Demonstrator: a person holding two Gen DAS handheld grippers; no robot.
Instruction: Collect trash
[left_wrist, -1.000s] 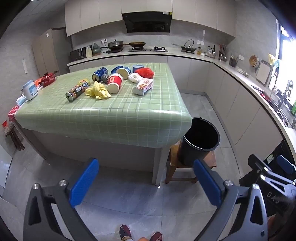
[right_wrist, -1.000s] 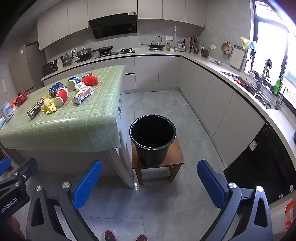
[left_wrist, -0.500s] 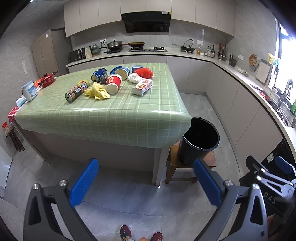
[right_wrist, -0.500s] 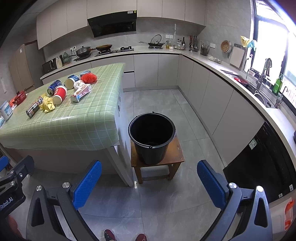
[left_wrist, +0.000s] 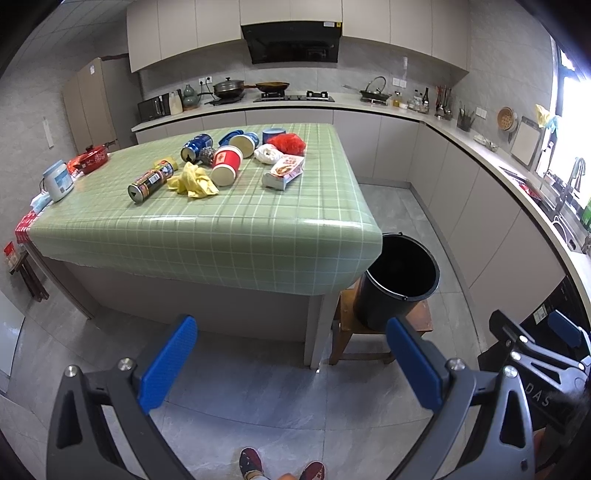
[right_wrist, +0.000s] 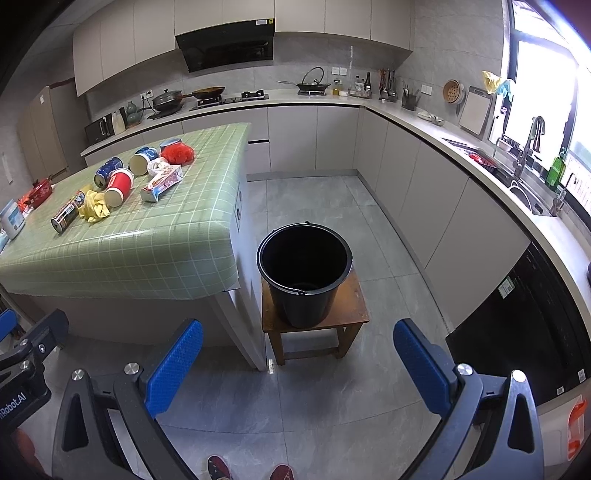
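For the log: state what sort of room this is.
A home kitchen, most likely: a range hood above a gas hob, a sink tap by the window, and an island table with trash.

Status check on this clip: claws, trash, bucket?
Left claw open, empty. Right claw open, empty. Trash untouched on the table. Bucket on the stool, path clear.

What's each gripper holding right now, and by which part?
Nothing. The left gripper and right gripper are both open and empty, over bare floor; the trash lies untouched on the green checked table.
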